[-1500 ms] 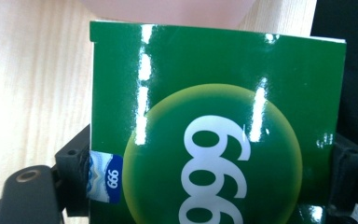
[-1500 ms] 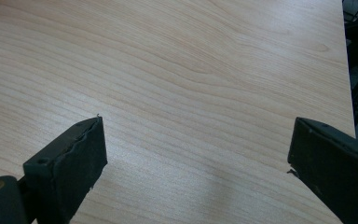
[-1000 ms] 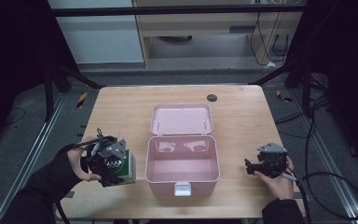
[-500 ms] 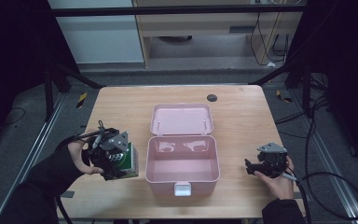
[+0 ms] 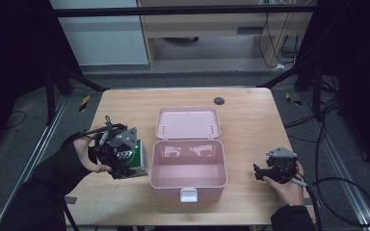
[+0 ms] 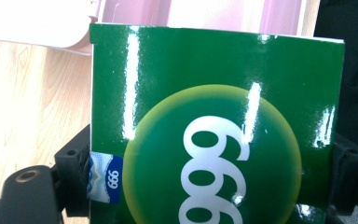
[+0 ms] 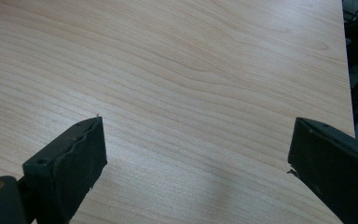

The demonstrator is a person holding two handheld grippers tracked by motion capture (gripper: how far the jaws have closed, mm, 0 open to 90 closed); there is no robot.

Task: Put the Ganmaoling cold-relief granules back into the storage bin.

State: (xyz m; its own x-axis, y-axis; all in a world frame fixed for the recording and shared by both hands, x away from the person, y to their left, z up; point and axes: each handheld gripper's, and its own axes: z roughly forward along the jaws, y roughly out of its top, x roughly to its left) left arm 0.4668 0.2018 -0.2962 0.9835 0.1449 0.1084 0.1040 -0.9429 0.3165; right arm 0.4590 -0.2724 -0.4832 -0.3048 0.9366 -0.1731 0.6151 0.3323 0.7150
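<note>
A green carton marked 999 is held just left of the open pink case, with my left gripper shut on it. In the left gripper view the green carton stands between the two black jaws of my left gripper, and the pink case lies behind it. The case's lid lies flat open toward the far side, and its inside looks bare. Right of the case, my right gripper rests open near the table's front right; my right gripper has bare wood between its jaws.
A small black round disc sits near the table's far edge. A cable trails from the right gripper off the table's right side. A yellow-and-black object lies on the floor at the left.
My left gripper has shifted slightly to the right and away, carrying the green carton closer to the case. The right gripper has stayed put.
</note>
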